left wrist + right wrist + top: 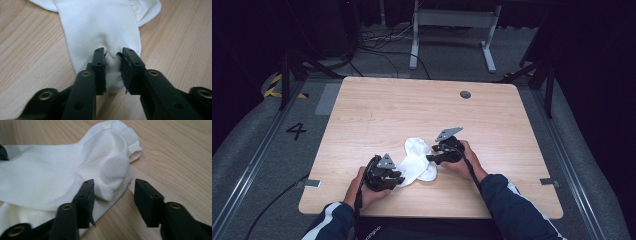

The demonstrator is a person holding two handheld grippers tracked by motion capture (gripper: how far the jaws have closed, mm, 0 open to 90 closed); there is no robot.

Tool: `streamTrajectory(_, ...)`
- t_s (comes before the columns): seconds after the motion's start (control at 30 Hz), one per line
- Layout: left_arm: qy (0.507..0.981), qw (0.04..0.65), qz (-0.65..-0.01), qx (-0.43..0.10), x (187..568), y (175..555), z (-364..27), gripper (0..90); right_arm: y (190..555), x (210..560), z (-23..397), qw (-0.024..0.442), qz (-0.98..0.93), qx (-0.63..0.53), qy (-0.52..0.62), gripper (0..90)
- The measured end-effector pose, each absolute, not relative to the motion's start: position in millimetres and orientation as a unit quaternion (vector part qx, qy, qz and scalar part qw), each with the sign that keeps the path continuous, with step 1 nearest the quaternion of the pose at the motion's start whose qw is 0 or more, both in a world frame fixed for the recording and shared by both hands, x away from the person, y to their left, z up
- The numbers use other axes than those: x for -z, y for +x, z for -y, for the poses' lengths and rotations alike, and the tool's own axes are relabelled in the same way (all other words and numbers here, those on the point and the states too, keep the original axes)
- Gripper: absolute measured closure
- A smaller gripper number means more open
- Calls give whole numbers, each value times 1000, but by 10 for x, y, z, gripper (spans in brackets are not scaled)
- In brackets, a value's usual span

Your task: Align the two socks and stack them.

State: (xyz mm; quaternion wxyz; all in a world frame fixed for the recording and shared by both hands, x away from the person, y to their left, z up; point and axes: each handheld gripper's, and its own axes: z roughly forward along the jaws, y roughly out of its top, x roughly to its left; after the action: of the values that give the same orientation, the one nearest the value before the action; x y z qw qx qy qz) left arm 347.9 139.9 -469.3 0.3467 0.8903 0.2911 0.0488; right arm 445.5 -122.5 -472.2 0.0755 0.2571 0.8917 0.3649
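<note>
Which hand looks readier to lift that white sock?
Probably the left. Its tongs already pinch the end of the white sock, while the right tongs stand open around a fold, without pressing on it.

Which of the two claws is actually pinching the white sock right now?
The left claw: its jaws squeeze a fold of the sock. The right claw stands open around the heel.

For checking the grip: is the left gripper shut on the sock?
Shut: the left gripper pinches a bunched fold of the white sock.
</note>
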Motion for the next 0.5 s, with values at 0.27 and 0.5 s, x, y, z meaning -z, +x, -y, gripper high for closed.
streamTrajectory(0.27,887,370,-269,-64,4573,3421,-1358,874,4382,4643,1199,112,-892,-378,222,868)
streamTrajectory(0.5,867,420,-258,-72,4379,3387,-1278,876,4428,4396,1173,149,-878,-404,210,868)
